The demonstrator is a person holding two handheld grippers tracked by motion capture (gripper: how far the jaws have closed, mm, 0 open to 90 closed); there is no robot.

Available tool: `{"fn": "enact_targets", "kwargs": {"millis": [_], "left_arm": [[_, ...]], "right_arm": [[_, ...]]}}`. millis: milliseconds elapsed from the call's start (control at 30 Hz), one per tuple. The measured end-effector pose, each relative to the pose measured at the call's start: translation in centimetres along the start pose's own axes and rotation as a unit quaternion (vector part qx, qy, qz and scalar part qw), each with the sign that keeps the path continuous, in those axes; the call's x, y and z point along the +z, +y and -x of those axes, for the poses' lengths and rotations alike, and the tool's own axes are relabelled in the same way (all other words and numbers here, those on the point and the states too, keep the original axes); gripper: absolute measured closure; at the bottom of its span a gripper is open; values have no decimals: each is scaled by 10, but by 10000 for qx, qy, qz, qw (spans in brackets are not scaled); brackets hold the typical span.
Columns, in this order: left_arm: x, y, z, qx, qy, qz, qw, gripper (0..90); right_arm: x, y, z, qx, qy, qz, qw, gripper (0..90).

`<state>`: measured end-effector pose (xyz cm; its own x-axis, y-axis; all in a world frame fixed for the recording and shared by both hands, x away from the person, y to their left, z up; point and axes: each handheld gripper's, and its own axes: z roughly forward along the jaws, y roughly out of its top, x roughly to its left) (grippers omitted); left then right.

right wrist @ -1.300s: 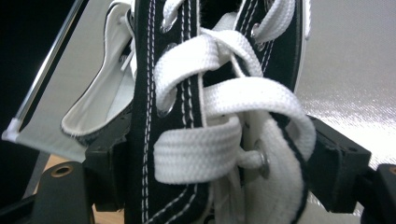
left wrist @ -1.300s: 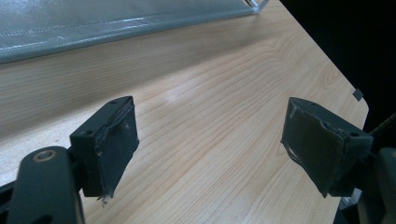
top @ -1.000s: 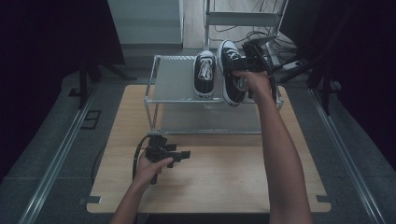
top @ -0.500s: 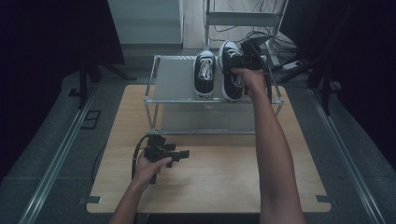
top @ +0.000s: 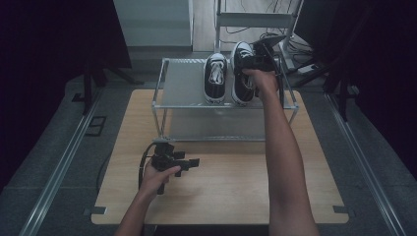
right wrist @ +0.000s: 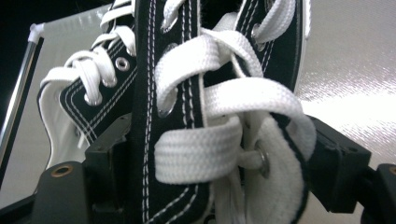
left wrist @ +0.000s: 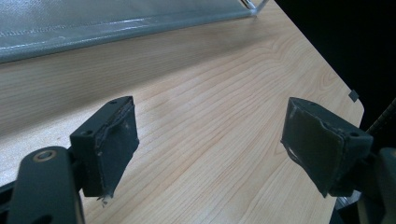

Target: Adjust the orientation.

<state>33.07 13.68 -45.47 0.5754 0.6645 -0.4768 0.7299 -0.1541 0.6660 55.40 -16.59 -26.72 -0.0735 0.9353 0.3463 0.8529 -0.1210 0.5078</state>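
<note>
A black canvas sneaker (top: 243,73) with white laces and a white sole sits on the top shelf (top: 183,86) of a metal rack, close beside its matching sneaker (top: 215,77).

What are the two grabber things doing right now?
Left gripper: open, holding nothing, over the wooden table.
Right gripper: closed on the right-hand sneaker on the rack.

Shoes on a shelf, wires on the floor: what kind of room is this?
Probably a lab or studio. A wooden table stands between floor rails, cables trail behind, and two sneakers sit on a metal rack.
</note>
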Motion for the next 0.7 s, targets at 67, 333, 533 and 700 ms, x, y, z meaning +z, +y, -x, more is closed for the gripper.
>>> {"fn": "enact_targets", "kwargs": {"millis": [67, 333, 533, 700], "left_arm": [[0, 0, 0, -4, -11, 4, 10000, 183], [-2, 0, -1, -37, -27, 50, 10000, 183], [1, -1, -2, -28, -14, -8, 10000, 183], [1, -1, -1, -28, -9, 4, 10000, 183]], "right_arm": [[2, 2, -1, 54, 22, 3, 10000, 214], [15, 4, 1, 281, -17, -17, 9996, 213], [20, 7, 4, 393, -20, -113, 9992, 209], [24, 9, 6, 446, -26, -233, 9987, 203]]}}
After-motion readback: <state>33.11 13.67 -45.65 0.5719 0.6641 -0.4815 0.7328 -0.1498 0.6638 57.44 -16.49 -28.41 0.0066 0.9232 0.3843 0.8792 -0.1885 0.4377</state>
